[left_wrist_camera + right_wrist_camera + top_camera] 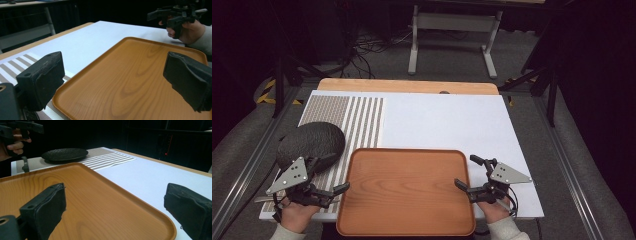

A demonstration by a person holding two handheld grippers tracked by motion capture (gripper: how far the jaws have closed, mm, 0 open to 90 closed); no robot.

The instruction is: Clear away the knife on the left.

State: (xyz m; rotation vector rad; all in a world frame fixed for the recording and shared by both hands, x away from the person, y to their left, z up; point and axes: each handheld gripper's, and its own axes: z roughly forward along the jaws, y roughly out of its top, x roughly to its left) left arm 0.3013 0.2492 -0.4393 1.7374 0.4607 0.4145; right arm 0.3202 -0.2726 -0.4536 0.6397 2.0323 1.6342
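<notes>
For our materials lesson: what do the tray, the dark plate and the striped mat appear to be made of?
Tray: looks like wood or a wood-look laminate, with visible grain and a smooth satin sheen.
Dark plate: probably matte ceramic or stoneware, going by its black, rough-textured surface.
Striped mat: seemingly woven fabric or vinyl, with a fine weave pattern in brown and white stripes.

The tray [406, 192] looks like orange-brown wood with clear grain and a smooth, softly satin finish. Left of the tray, the dark plate [311, 141] has a rough, pebbled matt surface and sits on a woven-looking striped mat [362, 122]. The worktop [452, 122] behind the tray is covered in smooth matt white sheet, and each gripper's pads [43, 77] are matt black, slightly scuffed plastic or rubber.
</notes>
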